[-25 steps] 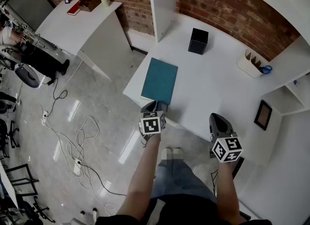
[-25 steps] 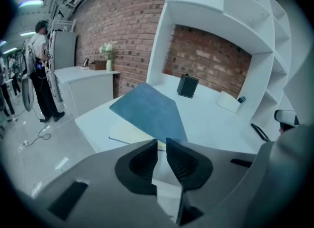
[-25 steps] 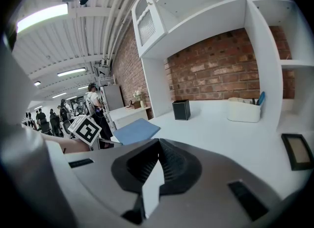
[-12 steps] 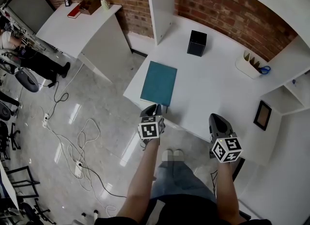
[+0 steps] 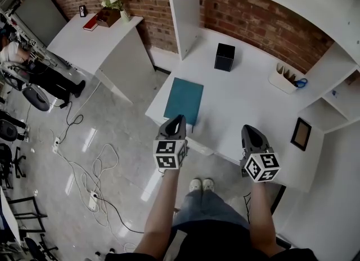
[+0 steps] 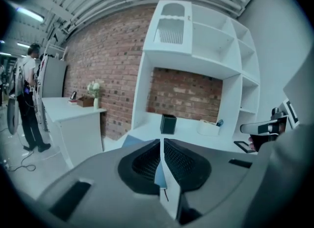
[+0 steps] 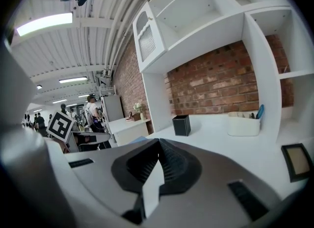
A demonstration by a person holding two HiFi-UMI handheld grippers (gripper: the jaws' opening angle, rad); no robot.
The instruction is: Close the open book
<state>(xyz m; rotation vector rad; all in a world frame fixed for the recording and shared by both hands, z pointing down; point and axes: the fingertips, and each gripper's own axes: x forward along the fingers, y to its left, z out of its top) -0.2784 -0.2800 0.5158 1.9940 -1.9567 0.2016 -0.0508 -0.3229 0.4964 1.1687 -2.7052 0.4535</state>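
A flat teal book [image 5: 184,100] lies closed on the smooth white table [image 5: 247,102], by its near left corner. A black cube-shaped box [image 5: 224,57] is set farther back and a rounded white holder [image 5: 284,79] to the right. The left claw [image 5: 175,124] is held by the book's near edge, apart from it. Its ribbed dark pads [image 6: 144,163] have just been closing and are all but together — nothing is between them. The right claw [image 5: 251,132] is shut and empty. The whole cover is shown only in the head view — a blue sliver is seen in the left gripper view.

bright, even overhead light; fisheye warp, dark corners
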